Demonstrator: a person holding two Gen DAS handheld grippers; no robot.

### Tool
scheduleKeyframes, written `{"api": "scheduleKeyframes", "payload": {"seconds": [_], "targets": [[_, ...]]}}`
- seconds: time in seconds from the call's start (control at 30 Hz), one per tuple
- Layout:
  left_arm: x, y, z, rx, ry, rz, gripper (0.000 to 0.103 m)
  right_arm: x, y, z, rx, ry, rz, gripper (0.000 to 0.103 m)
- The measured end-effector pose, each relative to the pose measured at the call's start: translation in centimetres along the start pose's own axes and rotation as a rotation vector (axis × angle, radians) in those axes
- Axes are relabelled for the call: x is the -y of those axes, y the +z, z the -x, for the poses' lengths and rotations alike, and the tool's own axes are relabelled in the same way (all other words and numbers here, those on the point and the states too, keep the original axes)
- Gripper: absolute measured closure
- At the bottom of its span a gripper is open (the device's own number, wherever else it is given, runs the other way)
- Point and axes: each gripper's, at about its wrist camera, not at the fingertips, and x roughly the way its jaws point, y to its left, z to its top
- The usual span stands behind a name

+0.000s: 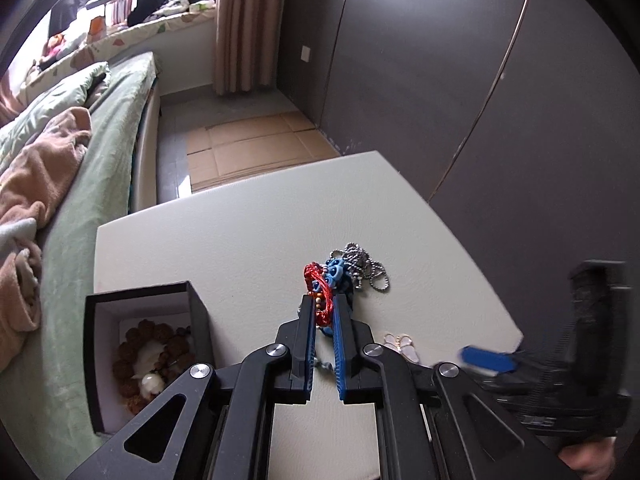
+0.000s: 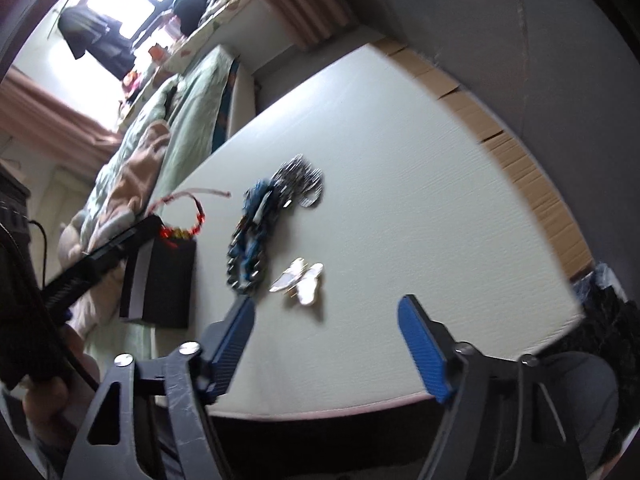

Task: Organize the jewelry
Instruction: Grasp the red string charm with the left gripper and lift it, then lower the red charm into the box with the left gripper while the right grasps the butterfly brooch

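My left gripper (image 1: pixel 324 300) is shut on a red cord bracelet (image 1: pixel 319 296) and holds it above the white table (image 1: pixel 224 240); the bracelet also shows in the right wrist view (image 2: pixel 188 220), over the black box (image 2: pixel 164 280). The open black box (image 1: pixel 144 352) at the left holds a brown bead bracelet (image 1: pixel 156 356). A blue bracelet (image 2: pixel 250 240), a silver ball chain (image 2: pixel 300 184) and a white butterfly piece (image 2: pixel 300 280) lie on the table. My right gripper (image 2: pixel 326 320) is open and empty near the butterfly.
A bed with green bedding (image 1: pixel 80 184) runs along the table's left side. Flattened cardboard (image 1: pixel 256 148) lies on the floor beyond the table. A dark wardrobe wall (image 1: pixel 460 60) stands to the right.
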Motion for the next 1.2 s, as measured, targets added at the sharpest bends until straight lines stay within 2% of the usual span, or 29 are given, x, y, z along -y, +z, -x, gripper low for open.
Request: {"api": "scheduleKeyframes", "payload": {"seconds": [0.13,0.43,0.63,0.7,0.9,1.03,1.2], "targets": [[-0.6,-0.3,1.5,0.023,-0.026,0.012,0.095,-0.3,-0.2,-1.7,-0.04,0.021,-0.046,0.033],[-3.0,-1.4,4.0,0.063,-0.045,0.065,0.095,-1.9,1.1,-4.0,-0.056,0.017,-0.062,0.033],[-5.3,-1.9,5.3,0.086,-0.029,0.11,0.095,-3.9,2.3,-5.3,-0.059,-0.018,0.009,0.034],[-6.0,-2.1,5.6,0.093,-0.027,0.125,0.095,-4.3,2.5,-5.6,-0.061,-0.029,0.044,0.037],[-7.3,-2.5,5.7,0.093,-0.03,0.163,0.095,-5.8,1.8,-5.6,-0.055,-0.172,0.167,0.044],[-7.6,-2.9,5.4,0.087,-0.041,0.175,0.095,-6.9,1.1,-5.6,-0.06,-0.277,0.211,0.044],[-7.9,-3.1,5.9,0.09,-0.043,0.178,0.095,-8.5,-0.2,-6.3,-0.018,-0.449,0.316,0.048]]}}
